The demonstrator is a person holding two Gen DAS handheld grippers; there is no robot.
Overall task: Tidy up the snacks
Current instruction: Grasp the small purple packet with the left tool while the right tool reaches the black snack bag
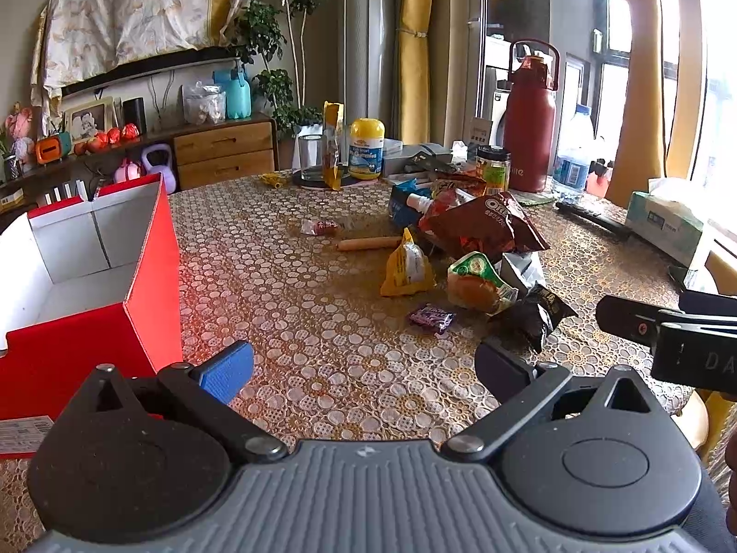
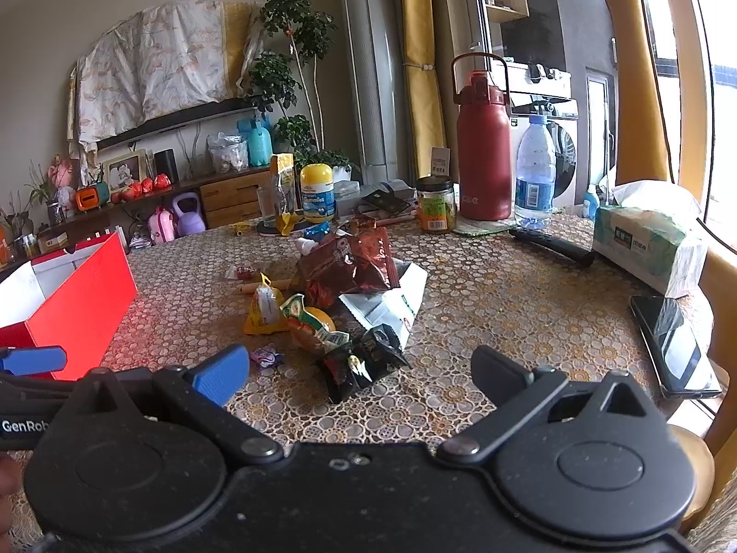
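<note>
Lace-patterned cloth in gold and cream covers the round table (image 1: 295, 285), and my snacks lie heaped near its middle. From my left gripper (image 1: 364, 368), whose blue-padded and black fingers stand wide apart with nothing between them, the glossy brown Oreo bag (image 1: 483, 226) sits at one o'clock, crumpled and puffy. Just below it lie a round bun in a clear green-printed wrapper (image 1: 479, 283), a pointed yellow pouch (image 1: 405, 267) and a crinkled black packet (image 1: 539, 313). A small purple candy (image 1: 430, 317) rests flat just beside the bun, and a slim sausage stick (image 1: 368, 243) lies at twelve o'clock. The red cardboard box (image 1: 152, 276), white inside and open-topped, stands at ten o'clock.

My right gripper (image 2: 361, 371) is likewise spread fully and empty; the black packet (image 2: 364, 361) lies close ahead of it at twelve o'clock, and a white foil bag (image 2: 391, 304) slants behind that.

Farther out stand a matte red flask (image 2: 483, 156), a clear ribbed water bottle (image 2: 534, 175), a soft tissue pack (image 2: 645, 244) and, at three o'clock, a glossy phone (image 2: 677, 345).
</note>
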